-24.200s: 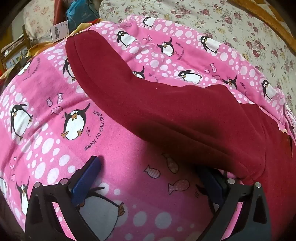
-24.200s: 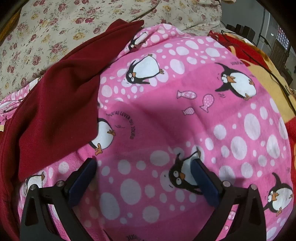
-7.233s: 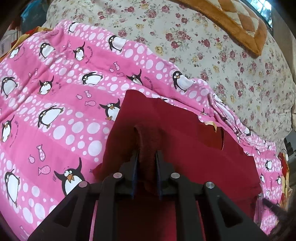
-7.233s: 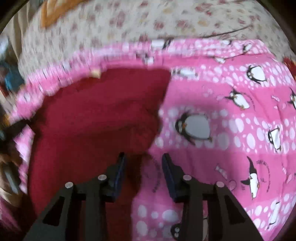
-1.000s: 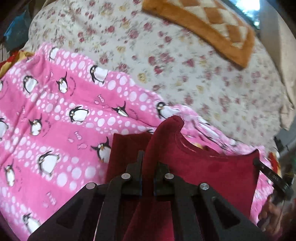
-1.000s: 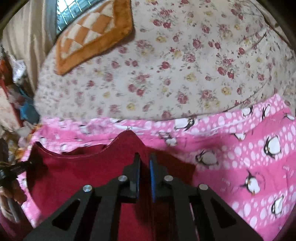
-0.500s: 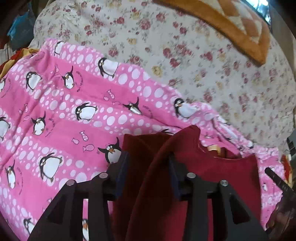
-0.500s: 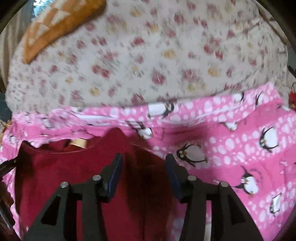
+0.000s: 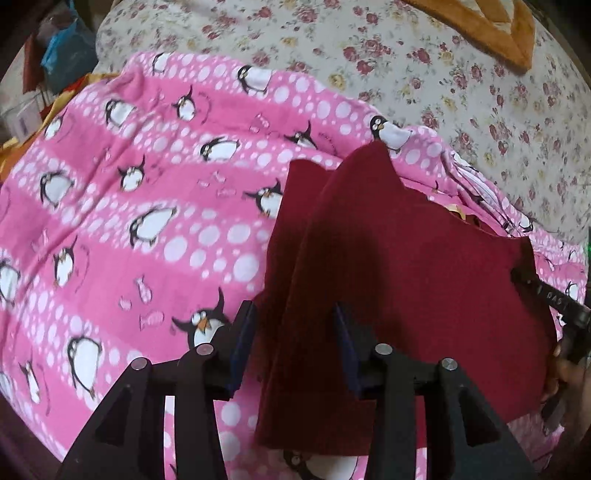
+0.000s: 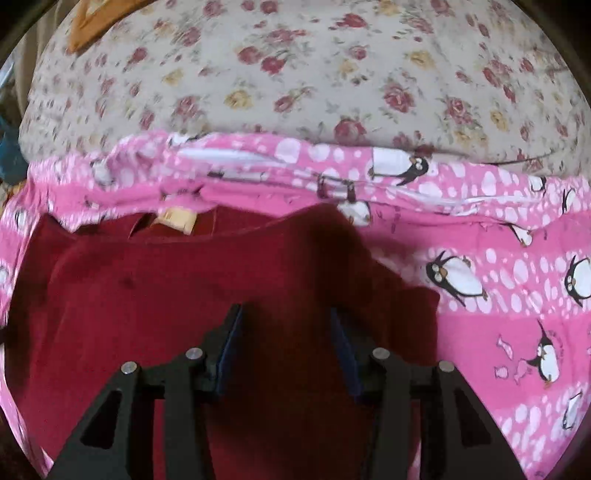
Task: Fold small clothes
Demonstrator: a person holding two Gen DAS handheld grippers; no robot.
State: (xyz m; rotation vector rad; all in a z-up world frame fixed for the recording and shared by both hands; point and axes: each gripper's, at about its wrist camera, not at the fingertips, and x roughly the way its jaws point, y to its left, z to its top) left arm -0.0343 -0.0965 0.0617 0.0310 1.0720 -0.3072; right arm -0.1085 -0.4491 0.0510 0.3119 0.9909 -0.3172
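A dark red garment [image 9: 413, 266] lies folded on a pink penguin-print blanket [image 9: 155, 221]. In the left wrist view my left gripper [image 9: 293, 332] is open, its jaws apart on either side of the garment's left fold edge. In the right wrist view the same garment [image 10: 184, 280] shows its neckline and a tan label [image 10: 176, 218]. My right gripper [image 10: 286, 334] is open, jaws apart just above the garment's right part. The right gripper's black finger [image 9: 546, 295] shows at the far right of the left wrist view.
A floral bedspread [image 10: 295, 74] lies beyond the blanket [image 10: 517, 314]. An orange checked cushion [image 9: 491, 26] sits at the far back. Blue and yellow clutter [image 9: 62, 51] is at the far left off the bed.
Both grippers were shut on the garment's top edge a second ago, holding it up. Both have opened and let go, and the fold has dropped onto the rest of the garment.
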